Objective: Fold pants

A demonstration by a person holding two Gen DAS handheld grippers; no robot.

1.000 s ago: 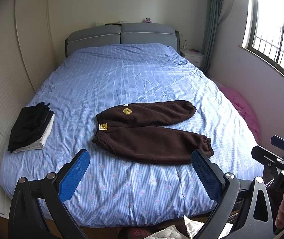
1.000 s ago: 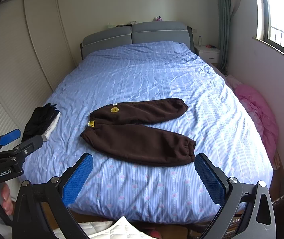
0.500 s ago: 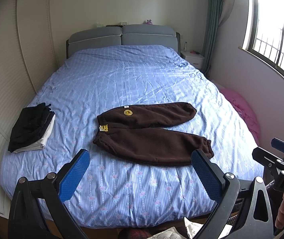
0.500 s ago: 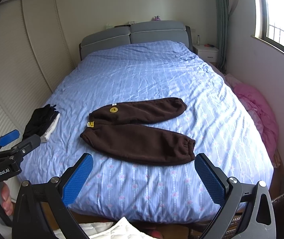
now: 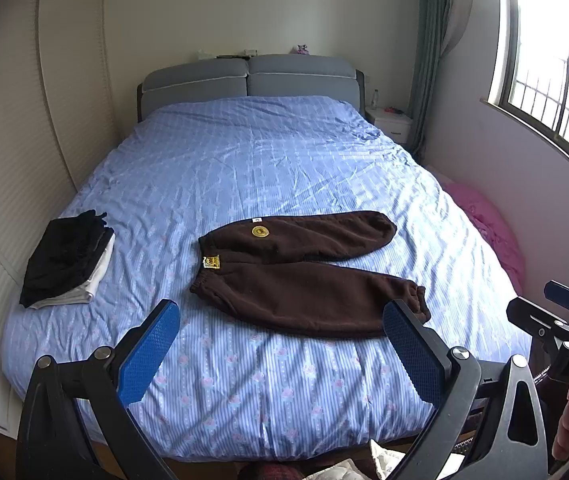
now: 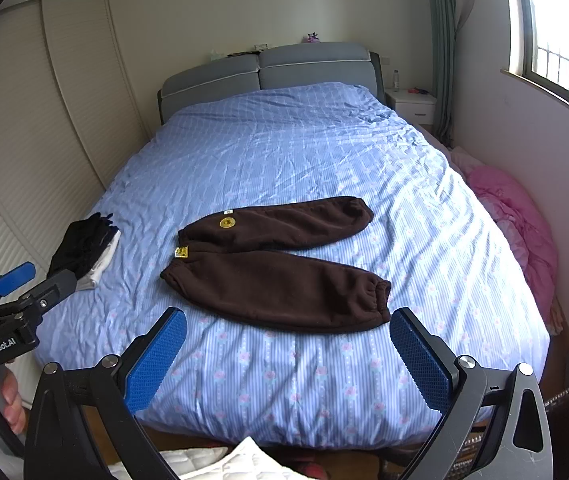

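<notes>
Your pants (image 5: 304,272) lie flat on the near half of the bed (image 5: 268,168), waistband toward the wall side, both legs running toward the window side and splayed apart in a narrow V. Nothing is folded yet. Your left gripper (image 5: 280,352) and right gripper (image 6: 288,350) both hang off the foot of the bed with their jaws spread wide and nothing between the blue pads (image 6: 156,356); neither touches the cloth.

The fabric looks thick and fleecy, so a shallow pinch may catch only the top layer. Then the lower layer stays on the bed and the leg opens up as you lift. Bite deep enough to take both layers at the waistband and at the cuff.

The sheet under the pants is thin and already wrinkled. Come in too low and you may grab it along with the pants, dragging the whole garment out of line.

Because the legs are splayed, bringing one onto the other with uneven hands would probably leave the cuffs offset and the seam twisted. Keep both grippers moving together.

The stack of dark clothes (image 5: 66,258) sits well apart near the wall-side edge, so it should not interfere unless you swing wide.
</notes>
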